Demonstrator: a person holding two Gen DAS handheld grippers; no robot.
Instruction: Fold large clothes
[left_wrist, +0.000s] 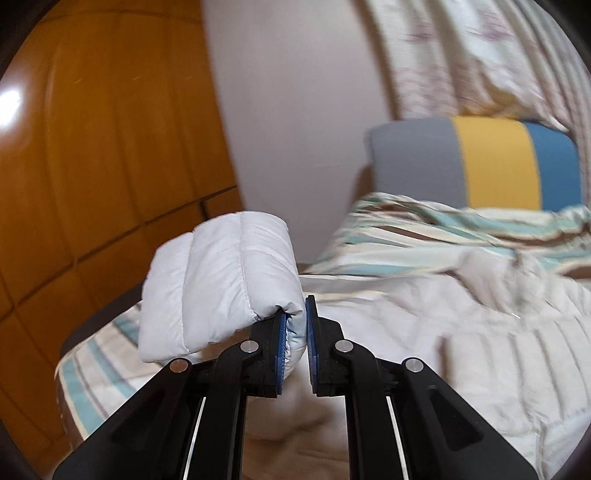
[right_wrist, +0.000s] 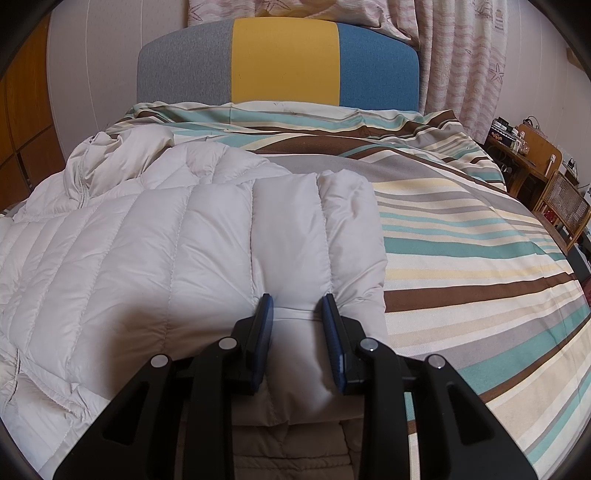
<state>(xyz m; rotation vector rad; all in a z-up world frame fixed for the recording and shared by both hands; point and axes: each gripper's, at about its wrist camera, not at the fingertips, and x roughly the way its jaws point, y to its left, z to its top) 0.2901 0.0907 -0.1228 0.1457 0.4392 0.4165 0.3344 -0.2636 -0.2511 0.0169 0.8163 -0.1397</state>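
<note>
While a pale quilted down jacket (right_wrist: 155, 236) lies spread on the striped bed cover (right_wrist: 461, 236), we pinch one padded end of it (left_wrist: 218, 280) in our left tool (left_wrist: 295, 325), raised off the bed. Our right tool (right_wrist: 297, 317) clamps a folded edge of the jacket. Behind stands a grey, yellow and blue headboard (right_wrist: 280, 62).
</note>
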